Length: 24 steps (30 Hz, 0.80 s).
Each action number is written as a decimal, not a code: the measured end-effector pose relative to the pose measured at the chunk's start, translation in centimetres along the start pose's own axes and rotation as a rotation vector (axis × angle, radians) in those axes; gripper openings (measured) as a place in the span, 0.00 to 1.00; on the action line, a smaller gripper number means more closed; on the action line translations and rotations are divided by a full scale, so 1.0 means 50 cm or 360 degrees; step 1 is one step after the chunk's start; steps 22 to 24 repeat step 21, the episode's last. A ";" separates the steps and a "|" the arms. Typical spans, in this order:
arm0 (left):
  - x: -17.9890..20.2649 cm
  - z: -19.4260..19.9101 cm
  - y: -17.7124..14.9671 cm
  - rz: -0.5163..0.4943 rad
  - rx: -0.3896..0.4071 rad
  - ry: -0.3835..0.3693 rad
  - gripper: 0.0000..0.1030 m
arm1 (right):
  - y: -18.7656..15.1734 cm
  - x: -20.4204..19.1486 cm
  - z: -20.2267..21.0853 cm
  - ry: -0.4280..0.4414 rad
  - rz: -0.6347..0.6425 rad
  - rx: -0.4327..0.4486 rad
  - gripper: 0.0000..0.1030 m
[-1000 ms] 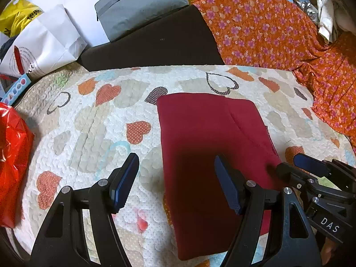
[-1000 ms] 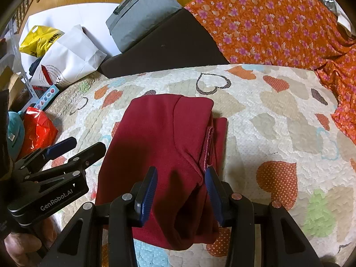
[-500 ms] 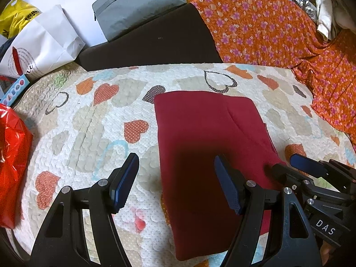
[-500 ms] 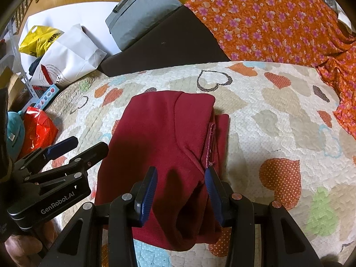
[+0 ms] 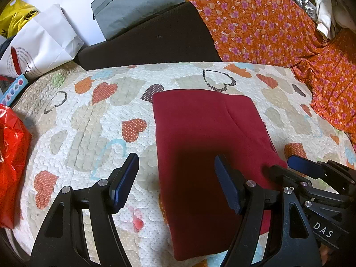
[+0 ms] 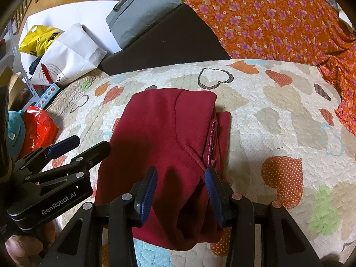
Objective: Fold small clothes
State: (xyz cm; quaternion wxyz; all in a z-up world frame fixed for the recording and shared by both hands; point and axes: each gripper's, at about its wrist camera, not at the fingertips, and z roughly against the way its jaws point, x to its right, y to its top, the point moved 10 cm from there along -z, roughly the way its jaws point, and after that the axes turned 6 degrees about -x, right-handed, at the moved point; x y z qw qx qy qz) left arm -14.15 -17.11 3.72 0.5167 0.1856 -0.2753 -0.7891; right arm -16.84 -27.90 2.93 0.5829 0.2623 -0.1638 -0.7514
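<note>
A dark red folded garment [image 5: 207, 146] lies on the heart-patterned quilt [image 5: 89, 120]; it also shows in the right wrist view [image 6: 160, 146], with a pink seam edge along its right side. My left gripper [image 5: 175, 180] is open and empty, hovering over the garment's near left edge. My right gripper [image 6: 180, 191] is open, its fingers astride the raised near right fold of the garment without pinching it. Each gripper shows in the other's view: the right one [image 5: 311, 178] at the garment's right, the left one [image 6: 66, 153] at its left.
A dark cushion [image 5: 151, 42] with a grey bag [image 5: 135, 4] on it lies behind the quilt. An orange flowered cloth [image 5: 278, 29] drapes at the right. A white paper bag [image 5: 42, 44], a yellow bag [image 5: 15, 15] and a red plastic bag [image 5: 11, 155] sit at the left.
Both grippers stay open in nearly the same place; the views have shifted only slightly. The garment has not moved.
</note>
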 end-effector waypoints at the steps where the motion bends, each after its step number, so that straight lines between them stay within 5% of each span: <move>1: 0.000 -0.001 0.000 0.0000 -0.0002 0.0001 0.69 | 0.000 0.000 0.000 0.0001 0.0001 0.0000 0.42; 24: 0.001 0.002 0.004 0.0004 0.0006 -0.0018 0.69 | 0.000 0.001 -0.001 0.0002 -0.0001 0.0000 0.42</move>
